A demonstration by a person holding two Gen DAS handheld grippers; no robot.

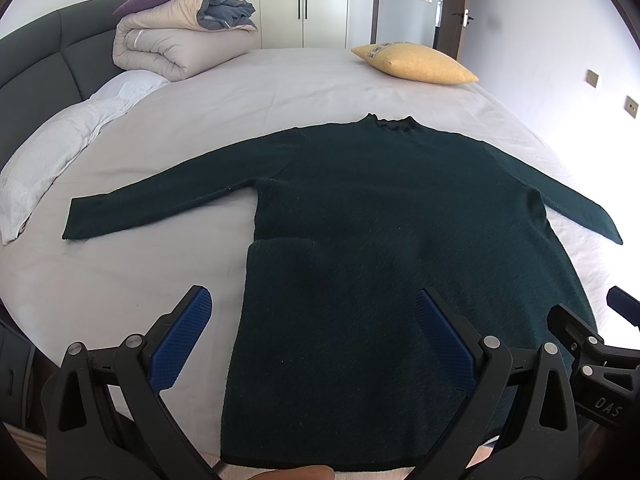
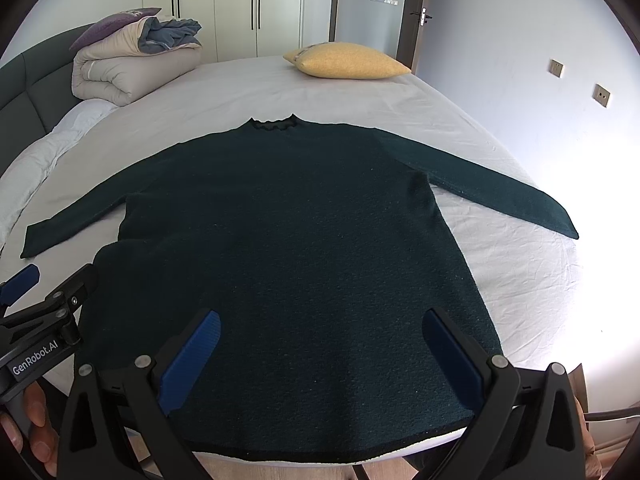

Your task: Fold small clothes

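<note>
A dark green long-sleeved sweater [image 1: 380, 208] [image 2: 288, 216] lies flat on the bed, collar at the far side, both sleeves spread out sideways. Its hem hangs at the near edge of the mattress. My left gripper [image 1: 314, 312] is open above the hem's left part, with its left pad over bare sheet and its right pad over the knit. My right gripper [image 2: 322, 332] is open above the hem's right half, nothing between its blue pads. Each gripper shows at the edge of the other's view.
The sheet-covered bed [image 1: 280, 80] [image 2: 500, 264] has a dark padded headboard [image 1: 36, 64] on the left. A folded duvet with a purple cushion [image 1: 180, 36] [image 2: 128, 60] sits at the far left, a yellow pillow [image 1: 416, 64] [image 2: 348, 62] at the far side, a white pillow [image 1: 60, 144] along the left.
</note>
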